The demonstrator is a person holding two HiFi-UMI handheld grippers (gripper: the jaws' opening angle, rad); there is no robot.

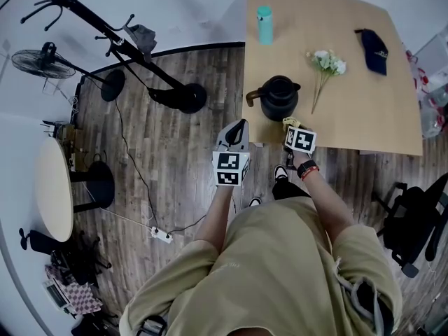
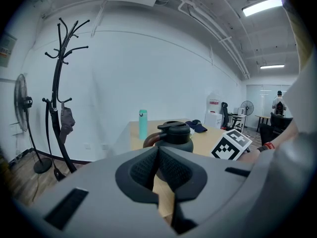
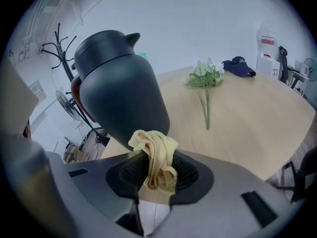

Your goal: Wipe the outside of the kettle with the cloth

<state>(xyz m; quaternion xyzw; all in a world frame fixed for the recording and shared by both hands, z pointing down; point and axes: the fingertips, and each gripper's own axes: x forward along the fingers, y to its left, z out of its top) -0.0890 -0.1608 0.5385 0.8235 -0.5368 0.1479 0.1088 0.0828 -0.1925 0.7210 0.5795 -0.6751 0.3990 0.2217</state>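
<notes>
A dark kettle [image 1: 278, 96] with a brown handle stands near the front left corner of the wooden table [image 1: 350, 110]. It fills the right gripper view as the kettle [image 3: 119, 83], close ahead. My right gripper [image 1: 290, 126] is shut on a bunched yellow cloth [image 3: 156, 157], whose top lies against or just short of the kettle's lower wall. My left gripper [image 1: 238, 128] hangs off the table's left front corner, jaws shut with nothing between them. Beyond its jaws the kettle [image 2: 173, 135] shows.
On the table lie a teal bottle [image 1: 264, 24], a bunch of white flowers [image 1: 325, 65] and a dark cap [image 1: 374, 50]. A coat stand [image 1: 119, 44], a fan [image 1: 35, 63] and a round side table [image 1: 52, 187] are at the left. An office chair [image 1: 416, 222] is at the right.
</notes>
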